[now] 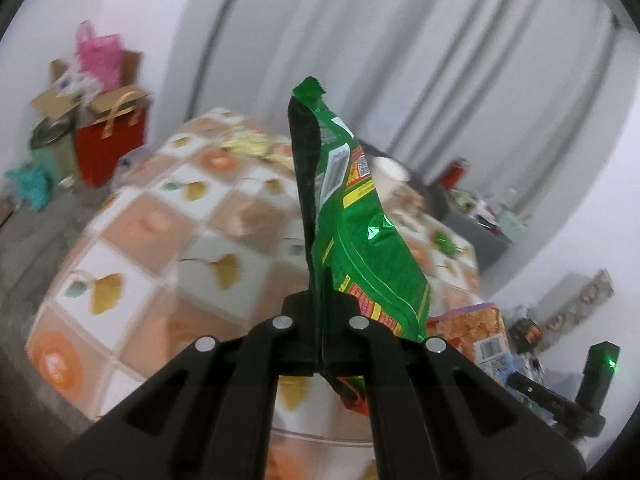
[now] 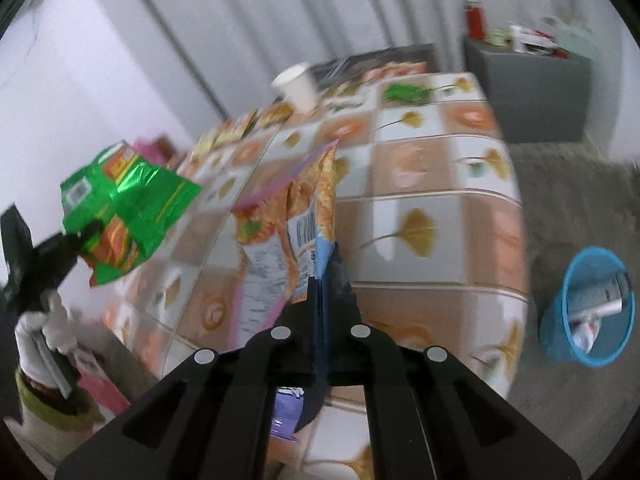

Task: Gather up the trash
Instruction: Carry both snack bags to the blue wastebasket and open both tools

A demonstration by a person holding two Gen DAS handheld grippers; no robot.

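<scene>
My left gripper [image 1: 320, 312] is shut on a green snack bag [image 1: 352, 216] and holds it upright above the table; the same bag [image 2: 124, 216] and left gripper [image 2: 86, 236] show at the left of the right wrist view. My right gripper [image 2: 322, 292] is shut on an orange noodle packet [image 2: 288, 224], lifted over the table; the packet also shows in the left wrist view [image 1: 476, 332]. A blue trash basket [image 2: 592, 308] with some trash inside stands on the floor to the right of the table.
The table [image 2: 440, 216] has a tiled leaf-pattern cloth. On it stand a white paper cup [image 2: 298, 86], yellow wrappers [image 2: 240, 128] and a green wrapper [image 2: 404, 94]. A grey cabinet [image 2: 532, 92] stands behind. Bags and boxes [image 1: 108, 132] sit on the floor at left.
</scene>
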